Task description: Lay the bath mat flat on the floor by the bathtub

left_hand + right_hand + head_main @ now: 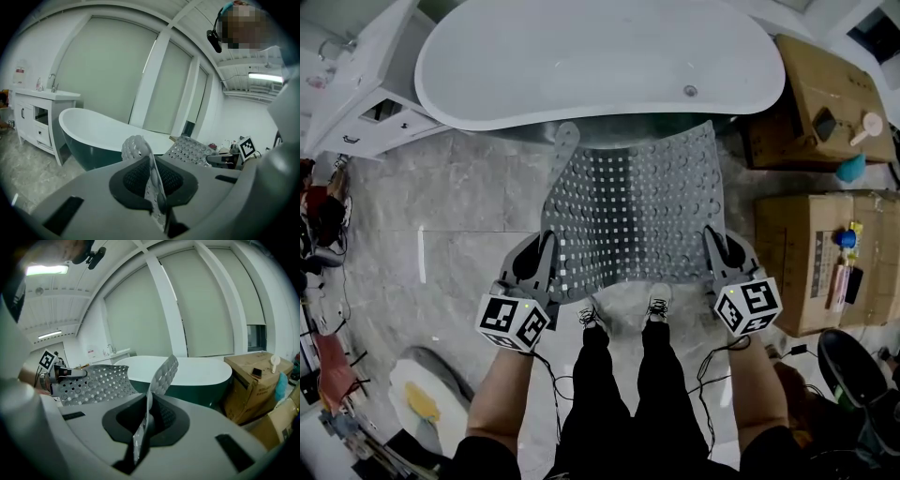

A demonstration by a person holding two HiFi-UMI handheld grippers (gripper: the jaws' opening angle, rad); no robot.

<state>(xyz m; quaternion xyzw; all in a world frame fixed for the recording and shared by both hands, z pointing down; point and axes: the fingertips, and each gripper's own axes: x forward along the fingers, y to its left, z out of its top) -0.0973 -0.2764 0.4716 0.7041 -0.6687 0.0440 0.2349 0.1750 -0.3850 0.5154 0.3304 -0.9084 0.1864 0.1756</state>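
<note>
A grey perforated bath mat (636,206) hangs spread between my two grippers, above the marble floor in front of the white bathtub (600,56). My left gripper (546,251) is shut on the mat's near left corner, and the mat's edge (152,180) stands pinched between its dark pads. On the near right corner my right gripper (712,246) is shut too, with the mat's edge (145,420) clamped upright in its jaws. The mat's far edge reaches towards the tub's dark green side, its far left corner curling up.
Cardboard boxes (825,103) with small items stand at the right of the tub. A white vanity cabinet (366,84) is at the left. The person's legs and shoes (623,309) are just behind the mat's near edge. Clutter lies along the left edge of the floor.
</note>
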